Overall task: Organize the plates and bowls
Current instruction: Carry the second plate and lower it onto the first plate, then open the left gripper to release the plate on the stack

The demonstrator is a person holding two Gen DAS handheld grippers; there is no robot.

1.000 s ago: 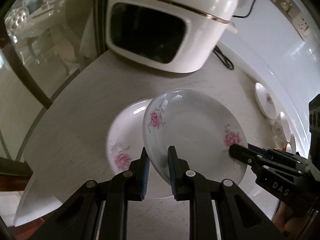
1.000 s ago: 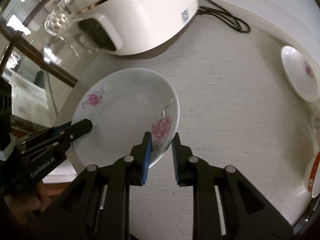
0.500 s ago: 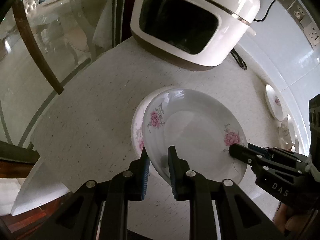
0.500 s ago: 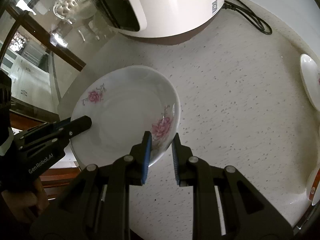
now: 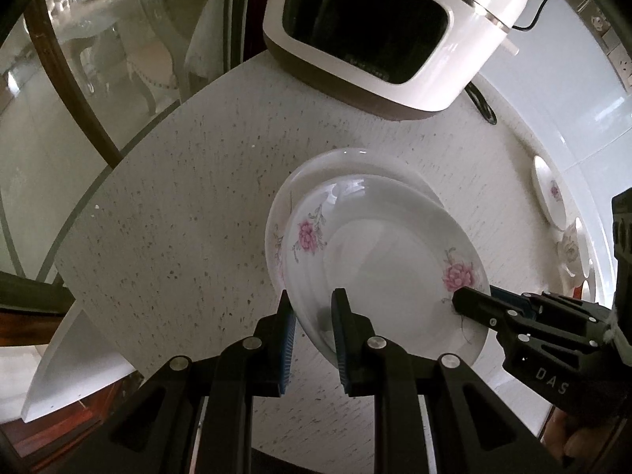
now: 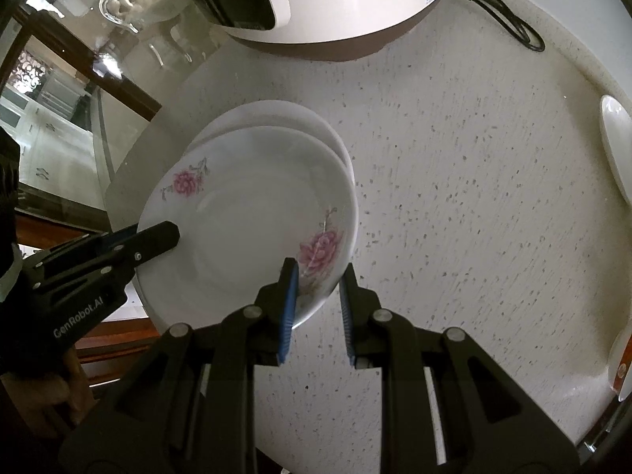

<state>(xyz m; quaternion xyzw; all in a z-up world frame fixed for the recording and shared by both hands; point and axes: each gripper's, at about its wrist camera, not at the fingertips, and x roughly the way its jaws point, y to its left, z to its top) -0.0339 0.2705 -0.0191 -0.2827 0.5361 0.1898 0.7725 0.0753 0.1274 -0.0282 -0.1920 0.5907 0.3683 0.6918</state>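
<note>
A white plate with pink flowers hangs tilted just above a second, similar plate lying on the speckled counter. The upper plate covers most of the lower one. My left gripper is shut on the held plate's near rim. My right gripper is shut on the opposite rim, beside a pink flower. Each gripper also shows in the other's view: the right gripper and the left gripper.
A large white appliance stands at the back of the counter, its black cable trailing along the wall. Smaller dishes lie at the right by the wall. The counter ends at the left against glass panels.
Both grippers have carried the held plate over the plate on the counter, so less of the lower plate shows. The counter looks farther below than before.
</note>
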